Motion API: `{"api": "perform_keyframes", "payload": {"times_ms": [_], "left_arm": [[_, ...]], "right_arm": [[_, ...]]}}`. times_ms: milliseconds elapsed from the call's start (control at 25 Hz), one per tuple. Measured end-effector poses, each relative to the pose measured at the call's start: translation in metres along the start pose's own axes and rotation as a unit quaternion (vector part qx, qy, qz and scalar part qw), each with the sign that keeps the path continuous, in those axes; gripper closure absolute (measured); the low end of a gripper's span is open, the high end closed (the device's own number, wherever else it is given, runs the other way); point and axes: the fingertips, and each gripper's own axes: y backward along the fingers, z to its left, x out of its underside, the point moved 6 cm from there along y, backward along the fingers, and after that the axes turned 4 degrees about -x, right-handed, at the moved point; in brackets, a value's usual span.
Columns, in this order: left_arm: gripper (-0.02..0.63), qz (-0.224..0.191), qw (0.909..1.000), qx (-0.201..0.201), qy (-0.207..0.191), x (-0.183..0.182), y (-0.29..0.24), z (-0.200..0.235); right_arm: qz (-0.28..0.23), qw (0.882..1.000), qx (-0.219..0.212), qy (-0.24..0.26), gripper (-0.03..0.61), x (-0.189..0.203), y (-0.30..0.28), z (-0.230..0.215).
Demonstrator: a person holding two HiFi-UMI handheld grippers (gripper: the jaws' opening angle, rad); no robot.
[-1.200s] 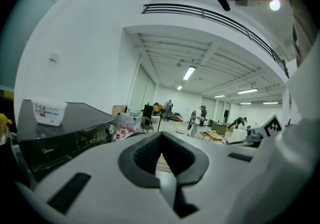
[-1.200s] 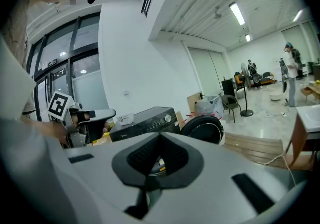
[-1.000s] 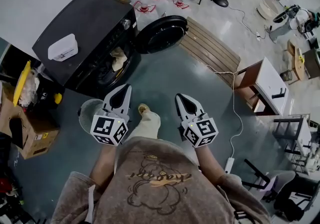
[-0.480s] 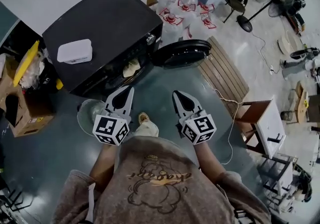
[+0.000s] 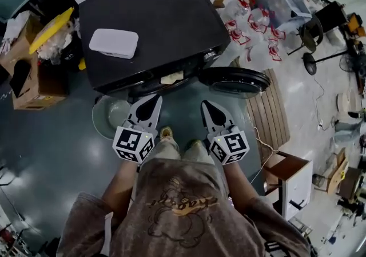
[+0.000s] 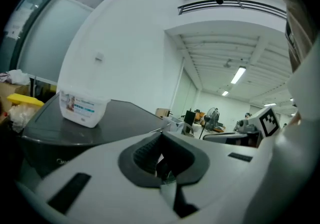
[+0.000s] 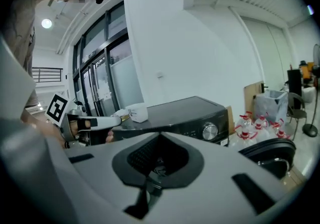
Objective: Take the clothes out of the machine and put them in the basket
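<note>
The black washing machine (image 5: 154,15) stands just ahead, its round door (image 5: 234,81) swung open to the right. A light-coloured cloth (image 5: 171,78) shows in the drum opening. A pale round basket (image 5: 107,115) sits on the floor at the machine's lower left. My left gripper (image 5: 154,99) is shut and empty, its tips just below the opening and beside the basket. To its right, my right gripper (image 5: 206,105) is also shut and empty, pointing at the door. In the left gripper view the shut left gripper (image 6: 160,136) faces the machine top (image 6: 105,125). The right gripper (image 7: 159,136) faces the machine's knob (image 7: 210,130).
A white tub (image 5: 114,42) rests on the machine. Water bottles (image 5: 257,21) stand behind the door, with a slatted wooden board (image 5: 271,115) on the floor to the right. Cardboard boxes (image 5: 34,78) crowd the left, and a small table (image 5: 291,181) stands at lower right.
The view has swung round so the machine now sits straight ahead instead of up-left. Both shut grippers have come closer to its front; the basket now lies beside the left gripper.
</note>
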Motion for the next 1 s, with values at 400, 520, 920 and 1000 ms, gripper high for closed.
{"api": "perform_keyframes", "payload": {"times_ms": [400, 520, 920, 1000], "left_arm": [[0.606, -0.028, 0.9950, -0.091, 0.030, 0.059, -0.023, 0.012], [0.606, -0.031, 0.9938, -0.102, 0.032, 0.087, -0.036, 0.015], [0.606, -0.045, 0.9923, -0.113, 0.026, 0.204, -0.072, 0.061], [0.606, -0.049, 0.9917, -0.117, 0.021, 0.224, -0.079, 0.073]], "right_arm": [[0.035, 0.996, -0.081, 0.027, 0.581, 0.048, -0.041, -0.042], [0.031, 0.994, -0.099, 0.023, 0.581, 0.069, -0.061, -0.059], [0.035, 0.986, -0.162, 0.015, 0.581, 0.193, -0.143, -0.093], [0.031, 0.986, -0.164, 0.019, 0.581, 0.215, -0.158, -0.097]]}}
